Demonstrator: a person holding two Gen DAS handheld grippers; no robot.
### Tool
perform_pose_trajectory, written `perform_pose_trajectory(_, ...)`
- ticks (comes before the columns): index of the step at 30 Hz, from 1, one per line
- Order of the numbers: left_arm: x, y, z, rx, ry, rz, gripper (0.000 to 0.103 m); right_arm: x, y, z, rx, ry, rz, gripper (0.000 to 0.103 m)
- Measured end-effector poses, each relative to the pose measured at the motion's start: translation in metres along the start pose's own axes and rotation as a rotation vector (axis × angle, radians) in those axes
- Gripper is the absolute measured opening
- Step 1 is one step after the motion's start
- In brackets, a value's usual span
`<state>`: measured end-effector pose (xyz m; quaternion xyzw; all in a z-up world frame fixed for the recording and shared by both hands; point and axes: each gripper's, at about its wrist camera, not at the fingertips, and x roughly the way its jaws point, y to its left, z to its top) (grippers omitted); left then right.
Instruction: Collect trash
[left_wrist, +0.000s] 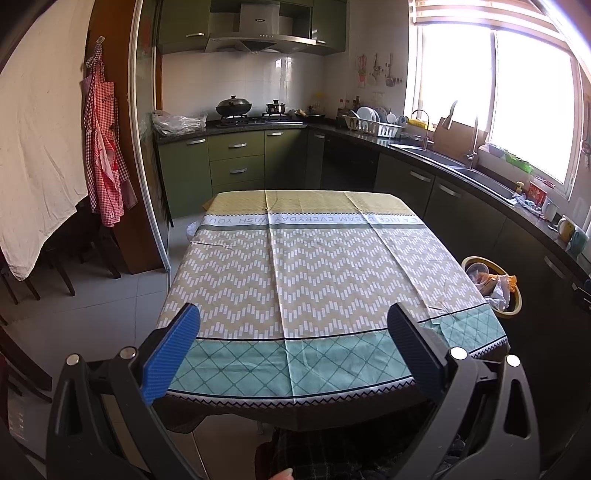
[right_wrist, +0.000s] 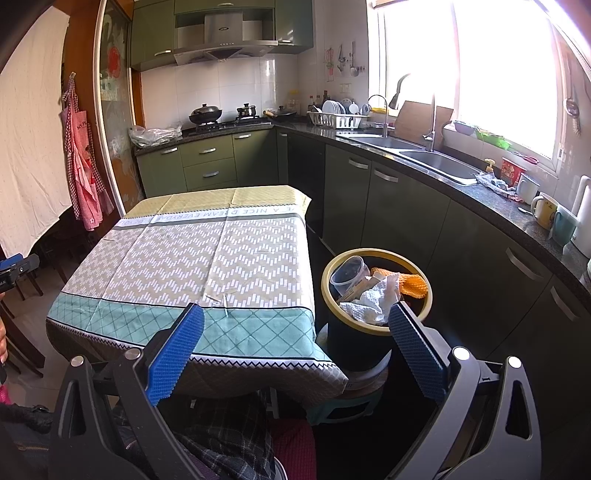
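A black trash bin with a yellow rim (right_wrist: 384, 254) stands on a low stool right of the table. Inside it lie crumpled white paper (right_wrist: 369, 299), a clear plastic cup (right_wrist: 347, 275) and an orange cloth (right_wrist: 410, 282). The same bin (left_wrist: 511, 312) peeks out past the table's right edge in the left wrist view. My left gripper (left_wrist: 293, 330) hangs open over the near edge of the table, nothing between its blue pads. My right gripper (right_wrist: 297, 336) is open too, spanning the table's near right corner and the bin, holding nothing. The patterned tablecloth (left_wrist: 314, 266) carries no objects.
Dark green cabinets and a black counter (right_wrist: 491, 206) with a sink (right_wrist: 436, 162), mugs and a dish rack run along the right and back. A stove with pans sits at the back. Aprons (left_wrist: 103, 155) hang on the left. Chairs stand at the far left. The person's plaid lap shows below.
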<state>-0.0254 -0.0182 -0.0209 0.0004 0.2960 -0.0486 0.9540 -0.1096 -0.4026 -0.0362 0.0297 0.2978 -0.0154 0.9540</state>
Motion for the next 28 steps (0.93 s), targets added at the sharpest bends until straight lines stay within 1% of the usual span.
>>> perform_pose_trajectory(9, 0.0022, -0.0017, -0.0011, 0.005, 0.010, 0.012, 0.097, 0.0007, 0.0012, -0.0001, 0.000, 0.004, 0.000, 0.099)
perform_pose_trajectory(15, 0.0049, -0.0011, -0.0029, 0.002, 0.018, -0.023, 0.096, 0.0015, 0.0013, -0.0002, 0.001, 0.006, 0.002, 0.099)
perform_pose_trajectory(18, 0.0056, -0.0032, -0.0041, 0.014, 0.015, -0.002, 0.096, 0.0024, 0.0010, -0.0005, 0.001, 0.007, 0.002, 0.099)
perform_pose_trajectory(21, 0.0042, -0.0013, -0.0028, 0.004, 0.014, -0.006, 0.096, 0.0025, 0.0009, -0.0006, 0.002, 0.007, 0.002, 0.099)
perform_pose_trajectory(24, 0.0023, -0.0005, -0.0018, 0.007, 0.001, 0.018, 0.097, 0.0025, 0.0008, -0.0005, 0.002, 0.007, 0.002, 0.099)
perform_pose_trajectory(28, 0.0024, 0.0013, -0.0019, -0.004, 0.005, 0.003, 0.096, 0.0037, 0.0012, -0.0016, 0.004, 0.010, 0.001, 0.099)
